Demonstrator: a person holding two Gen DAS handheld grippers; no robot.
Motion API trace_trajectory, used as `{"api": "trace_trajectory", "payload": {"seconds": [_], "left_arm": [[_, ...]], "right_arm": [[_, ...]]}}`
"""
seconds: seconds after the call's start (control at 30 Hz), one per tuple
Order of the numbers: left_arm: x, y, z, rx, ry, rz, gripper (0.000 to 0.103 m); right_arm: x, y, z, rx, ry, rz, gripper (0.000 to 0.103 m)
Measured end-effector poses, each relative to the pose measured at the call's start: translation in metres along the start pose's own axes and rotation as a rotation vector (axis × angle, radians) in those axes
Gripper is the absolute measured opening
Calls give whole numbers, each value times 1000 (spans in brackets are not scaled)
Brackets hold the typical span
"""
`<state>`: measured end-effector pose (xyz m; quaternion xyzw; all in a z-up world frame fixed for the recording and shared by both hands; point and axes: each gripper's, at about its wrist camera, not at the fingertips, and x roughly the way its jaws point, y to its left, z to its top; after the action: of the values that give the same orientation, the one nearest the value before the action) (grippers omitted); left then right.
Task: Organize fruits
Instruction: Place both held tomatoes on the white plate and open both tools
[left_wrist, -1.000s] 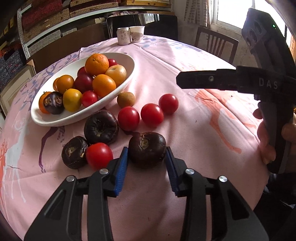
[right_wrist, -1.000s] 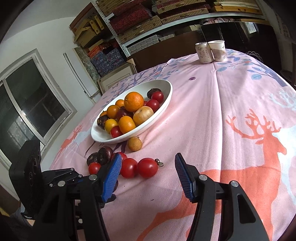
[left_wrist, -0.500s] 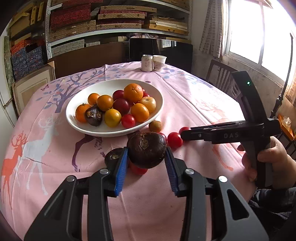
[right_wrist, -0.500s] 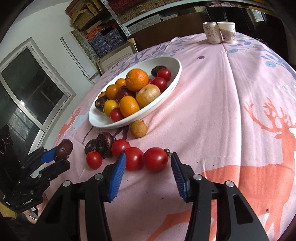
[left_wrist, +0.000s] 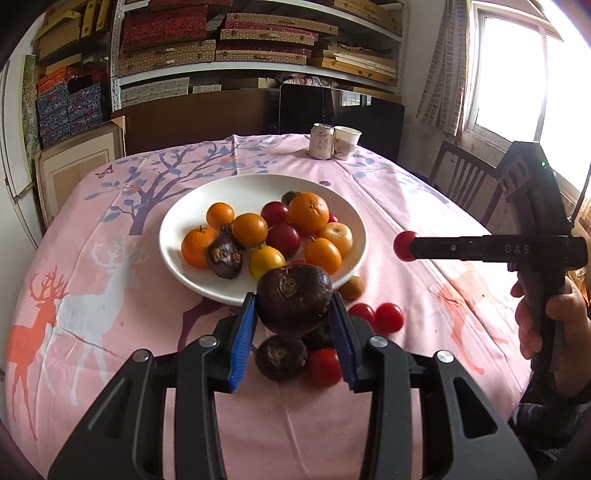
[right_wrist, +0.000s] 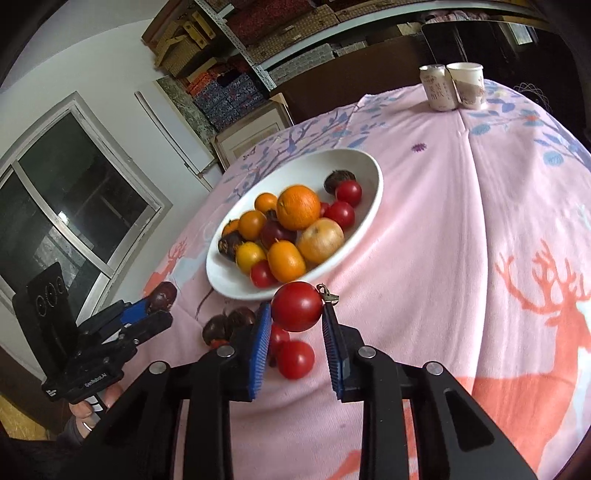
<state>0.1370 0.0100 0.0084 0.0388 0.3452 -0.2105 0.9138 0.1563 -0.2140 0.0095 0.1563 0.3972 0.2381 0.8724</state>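
My left gripper (left_wrist: 293, 312) is shut on a dark purple fruit (left_wrist: 293, 299) and holds it above the table, near the front rim of the white bowl (left_wrist: 207, 206). My right gripper (right_wrist: 295, 314) is shut on a red tomato (right_wrist: 296, 305), lifted just in front of the bowl (right_wrist: 369, 173). The tomato also shows at the right gripper's tip in the left wrist view (left_wrist: 404, 245). The bowl holds several oranges, red tomatoes and dark fruits. Loose tomatoes (left_wrist: 388, 317) and dark fruits (left_wrist: 280, 358) lie on the cloth below the grippers.
A small brown fruit (left_wrist: 352, 288) lies by the bowl's rim. A can (left_wrist: 322, 141) and a paper cup (left_wrist: 346, 142) stand at the table's far edge. A chair (left_wrist: 465, 181) stands at the right. Shelves with boxes fill the back wall.
My left gripper lifted the dark fruit off the cloth and moved back from the bowl. My right gripper closed on a red tomato and raised it.
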Motion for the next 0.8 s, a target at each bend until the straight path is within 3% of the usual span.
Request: {"api": "trace_trajectory", "payload": {"seconds": [0.23,0.4,0.47,0.5,0.57,0.8], "left_arm": [[46,23,55,-4,4,44,39],[87,37,73,-25,63,78,39],[93,43,73,-41,75,79,47],[92,44,72,-48,69,81,55],[82,44,69,-49,44,89,65],[30,22,30,67,21,81,67]], "right_arm": [[54,16,75,-3,21,7,28],[98,21,99,-12,42,-22,31],[101,22,100,-13,30,-20,36],[98,23,98,-10,17,-16,45],[87,26,92,-24,-10,-18,49],[26,24,34,-66,-69,-24,51]]}}
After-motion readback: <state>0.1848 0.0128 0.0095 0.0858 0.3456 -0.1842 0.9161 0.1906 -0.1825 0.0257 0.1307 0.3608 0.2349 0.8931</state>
